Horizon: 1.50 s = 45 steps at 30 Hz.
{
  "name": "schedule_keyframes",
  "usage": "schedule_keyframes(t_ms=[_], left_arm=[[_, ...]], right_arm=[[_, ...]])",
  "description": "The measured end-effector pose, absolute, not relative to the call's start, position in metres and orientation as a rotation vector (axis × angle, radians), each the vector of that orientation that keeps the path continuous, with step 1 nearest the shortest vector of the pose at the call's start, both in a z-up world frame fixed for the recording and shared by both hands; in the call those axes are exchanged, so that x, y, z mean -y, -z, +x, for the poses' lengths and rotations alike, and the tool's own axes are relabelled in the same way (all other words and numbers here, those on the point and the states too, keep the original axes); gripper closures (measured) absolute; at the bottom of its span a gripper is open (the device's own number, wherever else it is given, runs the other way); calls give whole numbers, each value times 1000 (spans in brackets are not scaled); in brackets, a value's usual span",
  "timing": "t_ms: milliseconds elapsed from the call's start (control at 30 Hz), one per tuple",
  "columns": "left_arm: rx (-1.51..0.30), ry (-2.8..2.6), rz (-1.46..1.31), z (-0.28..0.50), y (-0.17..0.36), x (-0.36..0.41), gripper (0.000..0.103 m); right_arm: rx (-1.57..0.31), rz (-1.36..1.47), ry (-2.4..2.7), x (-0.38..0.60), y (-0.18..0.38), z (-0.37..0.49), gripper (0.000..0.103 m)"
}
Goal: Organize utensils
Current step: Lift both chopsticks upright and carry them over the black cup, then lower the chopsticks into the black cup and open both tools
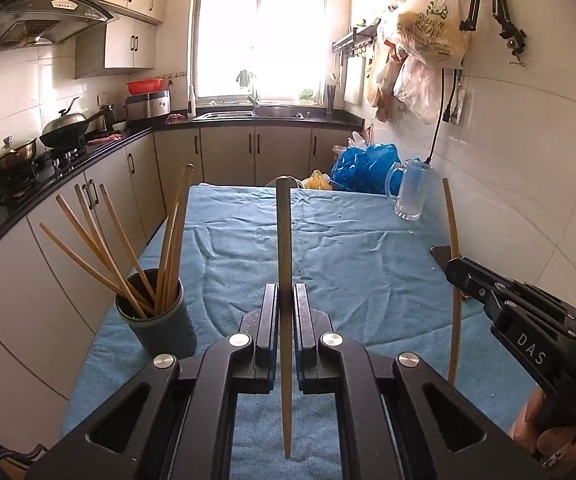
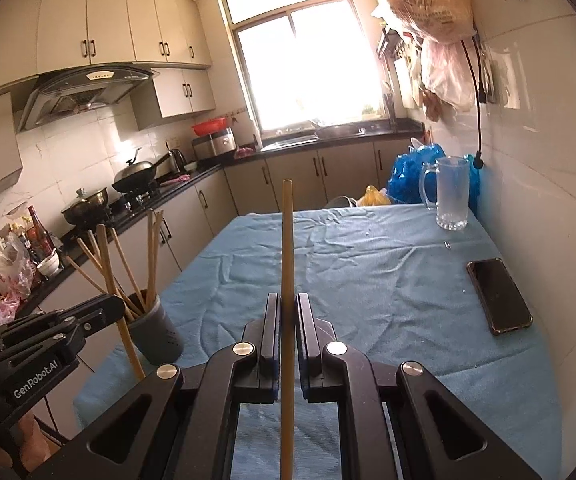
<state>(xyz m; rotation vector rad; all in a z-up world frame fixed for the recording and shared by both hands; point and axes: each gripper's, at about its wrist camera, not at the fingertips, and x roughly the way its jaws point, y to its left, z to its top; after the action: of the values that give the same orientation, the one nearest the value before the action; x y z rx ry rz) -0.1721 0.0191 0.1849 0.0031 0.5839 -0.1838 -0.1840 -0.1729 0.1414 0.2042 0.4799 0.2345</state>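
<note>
One blue cloth [image 1: 348, 248] covers the tabletop, with everything else set on it or held over it. At ten o'clock from the left gripper [image 1: 286, 300] stands a dark gray holder [image 1: 160, 324] with several wooden chopsticks [image 1: 100, 240] fanning out of it. A clear glass mug [image 2: 450, 194] stands at the far edge at one o'clock in the right wrist view, and a dark phone [image 2: 498, 296] lies flat at three o'clock. The left gripper's jaws are closed on one upright chopstick [image 1: 284, 240]; the right gripper [image 2: 288, 312] likewise clamps a second chopstick [image 2: 287, 240], both held above the cloth.
</note>
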Motion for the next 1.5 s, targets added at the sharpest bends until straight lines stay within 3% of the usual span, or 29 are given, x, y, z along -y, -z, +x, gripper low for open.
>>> schedule_keyframes(t_ms=[900, 1500], left_arm=[[-552, 193, -105, -169, -201, -64, 97], [-481, 150, -268, -142, -244, -165, 97]], right_arm=[[-453, 212, -303, 144, -153, -166, 95], [-413, 193, -443, 73, -181, -113, 95]])
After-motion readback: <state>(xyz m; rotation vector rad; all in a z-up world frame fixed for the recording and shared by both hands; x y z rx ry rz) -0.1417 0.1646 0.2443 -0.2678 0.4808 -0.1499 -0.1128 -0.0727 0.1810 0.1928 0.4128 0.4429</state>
